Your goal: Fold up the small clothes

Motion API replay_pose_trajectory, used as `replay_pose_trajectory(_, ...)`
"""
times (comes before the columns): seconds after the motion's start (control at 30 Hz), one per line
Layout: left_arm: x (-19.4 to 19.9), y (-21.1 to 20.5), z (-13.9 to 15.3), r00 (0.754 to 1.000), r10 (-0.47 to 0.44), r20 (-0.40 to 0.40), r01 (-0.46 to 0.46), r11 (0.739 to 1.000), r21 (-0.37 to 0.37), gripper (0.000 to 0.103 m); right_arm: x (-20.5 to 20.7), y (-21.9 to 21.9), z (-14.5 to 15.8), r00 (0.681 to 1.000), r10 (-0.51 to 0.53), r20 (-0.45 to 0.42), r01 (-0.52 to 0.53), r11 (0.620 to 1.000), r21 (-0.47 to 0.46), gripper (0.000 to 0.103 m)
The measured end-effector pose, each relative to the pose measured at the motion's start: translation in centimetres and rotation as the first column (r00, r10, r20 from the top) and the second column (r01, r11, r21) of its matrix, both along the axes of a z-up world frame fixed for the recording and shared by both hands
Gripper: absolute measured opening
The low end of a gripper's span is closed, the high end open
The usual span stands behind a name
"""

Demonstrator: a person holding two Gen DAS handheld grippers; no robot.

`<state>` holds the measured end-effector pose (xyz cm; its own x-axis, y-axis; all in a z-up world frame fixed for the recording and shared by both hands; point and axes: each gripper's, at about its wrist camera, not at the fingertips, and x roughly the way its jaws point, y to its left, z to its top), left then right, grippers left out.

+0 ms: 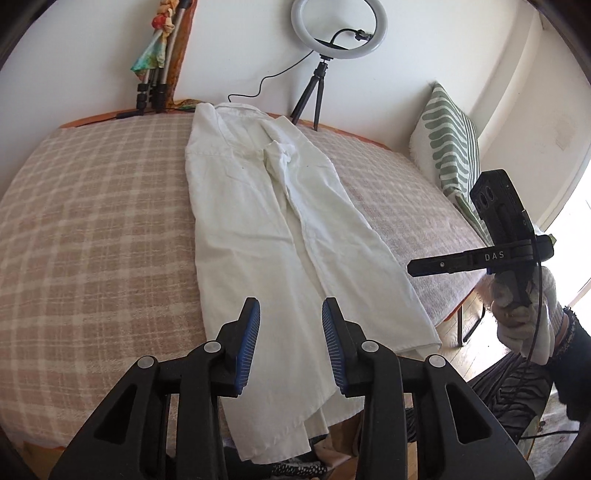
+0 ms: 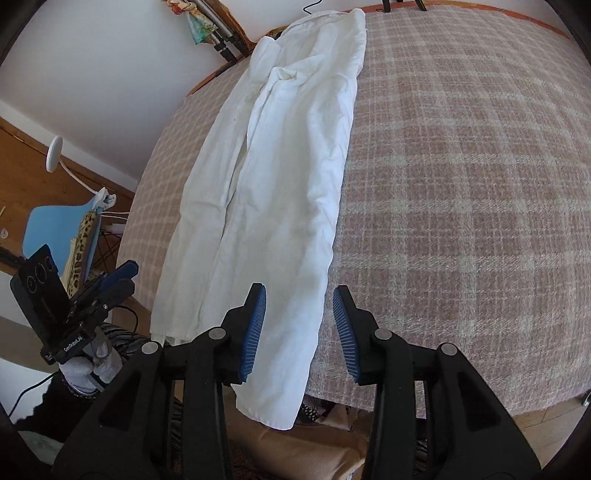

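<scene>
Bed: covered with a pink and cream checked blanket that fills most of both views; an orange edge shows along its far side by the wall.
White garment: a long white piece, seemingly a shirt or light coat, lying lengthwise down the middle of the blanket, collar end toward the wall. Its two sides are folded inward so they meet along a centre seam, and a bunched sleeve end sits in the upper part. The hem end hangs over the near edge of the bed. In the right wrist view it runs from the top of the picture to the near edge.
Cushion: white with green leaf stripes, propped at the far corner of the bed against the wall.
Ring light: on a small black tripod at the back of the bed, its cable trailing along the wall.
Left gripper: above the hem end of the garment, blue pads spread apart, nothing between them and no contact with the cloth. Seen from the right wrist camera it is held in a gloved hand off the bed's edge.
Right gripper: jaws parted, hovering over the garment's side edge near the hem, gripping nothing. From the left wrist view it is off to the side, beyond the bed's edge.
Gloved hand: in a white glove with a dark sleeve, holding the right gripper's handle.
</scene>
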<state>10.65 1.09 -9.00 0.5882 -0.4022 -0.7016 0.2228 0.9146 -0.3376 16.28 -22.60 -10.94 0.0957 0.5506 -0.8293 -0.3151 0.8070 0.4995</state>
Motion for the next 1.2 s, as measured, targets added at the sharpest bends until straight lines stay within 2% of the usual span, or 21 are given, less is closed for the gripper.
replay_pose_trajectory(0.1,0.5,0.1,-1.2,1.000,0.009,-0.020,-0.008,1.000,0.004,0.033,-0.9,0.7,-1.3,1.000,0.026,-0.007,-0.026,0.998,-0.056,0.040)
replay_pose_trajectory(0.2,0.4,0.5,-2.0,0.999,0.016,-0.040,-0.016,1.000,-0.013,0.033,-0.9,0.5,-2.3,0.999,0.021,-0.029,-0.021,0.999,-0.031,0.040)
replay_pose_trajectory(0.23,0.4,0.5,-2.1,0.999,0.020,-0.040,-0.020,1.000,-0.006,0.033,-1.0,0.5,-2.2,0.999,0.028,-0.030,-0.029,0.999,-0.021,0.034)
replay_pose_trajectory(0.27,0.4,0.5,-2.3,0.999,0.020,-0.042,-0.020,1.000,0.000,0.033,-1.1,0.4,-2.2,0.999,0.037,-0.032,-0.037,0.999,0.000,0.012)
replay_pose_trajectory(0.4,0.4,0.5,-2.7,0.999,0.020,-0.049,-0.019,0.999,0.036,0.033,-1.6,-1.0,-0.9,1.000,0.000,-0.017,0.001,1.000,0.026,0.007)
replay_pose_trajectory(0.5,0.5,0.4,-2.5,0.999,0.019,-0.040,-0.017,0.999,0.050,0.033,-1.8,-2.1,-1.1,0.999,-0.024,-0.039,0.025,0.999,0.043,0.007)
replay_pose_trajectory(0.63,1.2,-0.4,-1.6,1.000,-0.010,-0.019,0.011,0.999,0.041,0.033,-1.8,-1.2,-1.8,0.999,0.024,-0.021,-0.026,0.998,-0.054,0.011)
replay_pose_trajectory(0.7,1.5,-1.3,-0.9,0.999,-0.040,-0.002,0.040,0.998,0.039,0.033,-1.6,-0.9,-1.0,0.999,0.044,-0.008,-0.044,0.997,-0.055,0.021)
replay_pose_trajectory(0.73,1.6,-2.0,-0.7,0.998,-0.062,0.005,0.062,0.997,0.041,0.033,-1.5,-1.0,-0.3,0.999,0.039,0.026,-0.037,0.998,-0.057,0.025)
replay_pose_trajectory(0.77,1.7,-2.6,-0.5,0.996,-0.083,0.014,0.082,0.996,0.041,0.033,-1.2,-1.1,0.4,0.998,0.032,0.057,-0.029,0.998,-0.058,0.035)
replay_pose_trajectory(0.8,1.8,-3.3,-0.4,0.994,-0.105,0.021,0.104,0.994,0.044,0.033,-0.7,-1.3,1.1,0.995,0.019,0.096,-0.013,0.998,-0.061,0.037)
replay_pose_trajectory(0.93,2.2,-5.9,-0.6,0.984,-0.177,0.024,0.177,0.984,0.033,0.033,1.8,-0.7,3.6,0.972,-0.019,0.236,0.031,0.998,-0.046,0.037)
replay_pose_trajectory(1.03,2.2,-7.5,-1.1,0.976,-0.217,0.024,0.216,0.976,0.027,0.033,3.9,1.3,4.2,0.954,0.003,0.301,0.007,0.999,-0.034,0.037)
replay_pose_trajectory(1.2,2.5,-9.1,-2.1,0.970,-0.244,0.006,0.244,0.970,0.017,0.033,7.5,5.3,1.7,0.953,0.043,0.299,-0.024,0.997,-0.067,0.037)
